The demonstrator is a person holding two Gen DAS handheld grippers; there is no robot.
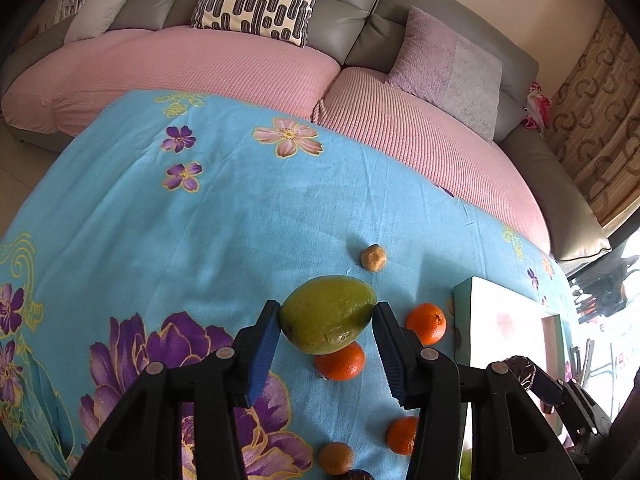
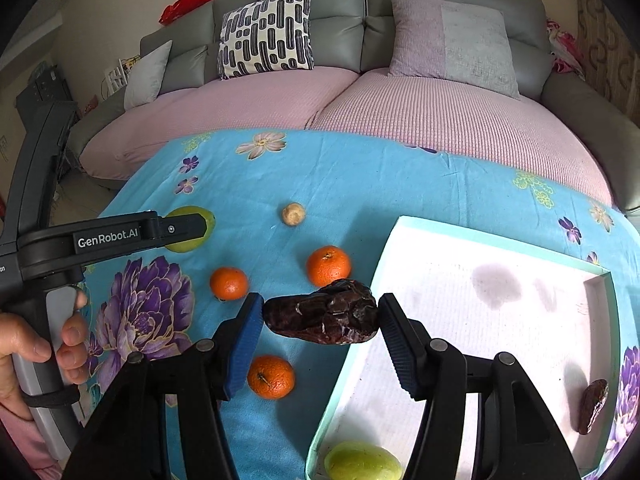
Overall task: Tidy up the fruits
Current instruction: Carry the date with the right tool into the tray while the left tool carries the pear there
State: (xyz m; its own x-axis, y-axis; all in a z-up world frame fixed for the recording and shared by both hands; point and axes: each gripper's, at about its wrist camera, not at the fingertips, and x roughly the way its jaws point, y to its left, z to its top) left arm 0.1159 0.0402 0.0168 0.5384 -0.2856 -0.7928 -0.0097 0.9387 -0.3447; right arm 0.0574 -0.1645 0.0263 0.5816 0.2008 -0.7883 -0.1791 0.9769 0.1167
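Note:
My left gripper [image 1: 326,322] is shut on a green mango [image 1: 328,314], held above the blue flowered cloth. The right wrist view shows that same mango [image 2: 188,228] partly behind the left gripper's arm. My right gripper [image 2: 320,316] is shut on a dark wrinkled date [image 2: 322,316], at the left edge of the white tray [image 2: 520,320]. Inside the tray lie another green fruit [image 2: 362,462] at the near edge and a second date [image 2: 592,406] at the right. Three oranges [image 2: 328,264] [image 2: 229,283] [image 2: 271,376] and a small tan fruit [image 2: 293,213] rest on the cloth.
A pink-covered sofa [image 2: 360,108] with several cushions runs along the far side of the table. A hand [image 2: 48,344] holds the left gripper's handle at the left. In the left wrist view, oranges [image 1: 426,322] [image 1: 340,360] [image 1: 402,434], tan fruits [image 1: 373,257] [image 1: 336,457] and the tray [image 1: 504,320] lie near the mango.

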